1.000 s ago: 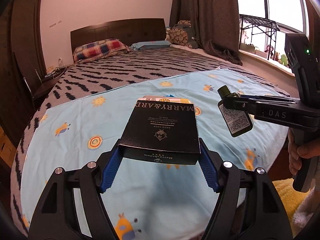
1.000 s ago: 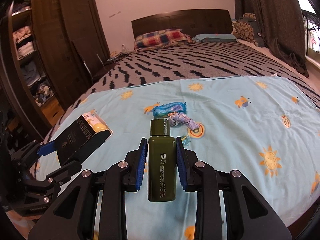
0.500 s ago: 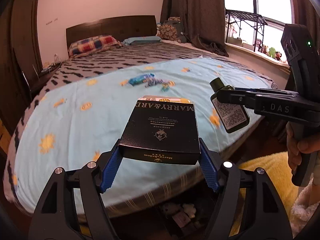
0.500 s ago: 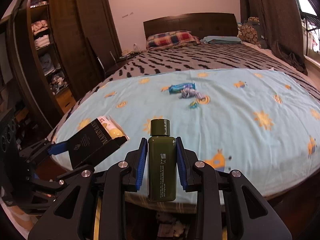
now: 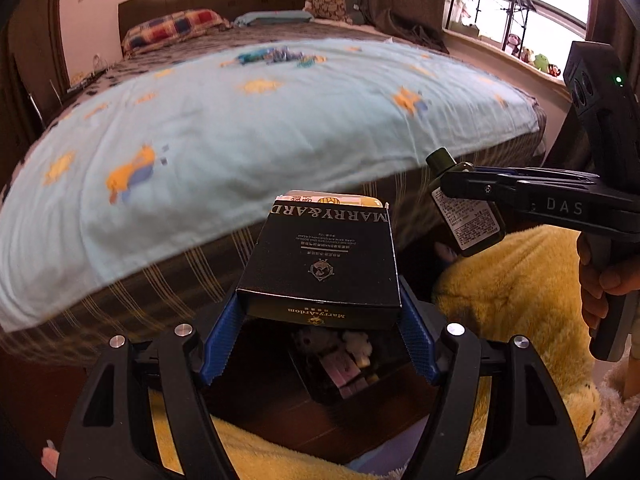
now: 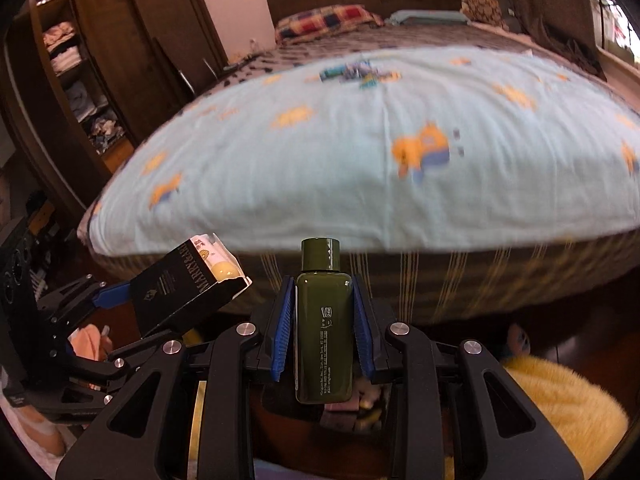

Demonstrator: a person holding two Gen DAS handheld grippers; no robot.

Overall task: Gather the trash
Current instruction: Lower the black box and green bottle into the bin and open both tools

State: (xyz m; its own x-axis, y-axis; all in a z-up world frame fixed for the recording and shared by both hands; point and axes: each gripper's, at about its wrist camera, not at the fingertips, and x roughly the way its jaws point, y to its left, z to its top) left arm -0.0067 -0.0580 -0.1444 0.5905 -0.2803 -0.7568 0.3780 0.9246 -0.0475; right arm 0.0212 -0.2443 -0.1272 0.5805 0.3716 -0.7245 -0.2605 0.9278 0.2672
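Observation:
My left gripper (image 5: 318,316) is shut on a black carton (image 5: 324,256) with a yellow item in its open far end; the carton also shows in the right wrist view (image 6: 184,284). My right gripper (image 6: 322,320) is shut on a dark green bottle (image 6: 323,320), which also shows in the left wrist view (image 5: 466,216). Both are held off the foot of the bed, above a dark bin (image 5: 344,364) on the floor holding scraps. More wrappers (image 5: 276,56) lie far up on the blue sheet (image 5: 240,120); they also show in the right wrist view (image 6: 356,72).
The bed's striped side (image 6: 480,280) stands just ahead. A yellow fluffy rug (image 5: 512,304) lies on the floor to the right and below. A wooden wardrobe (image 6: 80,60) stands left of the bed. A window ledge with toys (image 5: 532,60) runs along the right.
Both grippers have pulled back off the bed and dropped below its edge, still holding the carton and the bottle. The bin on the floor has come into view beneath them.

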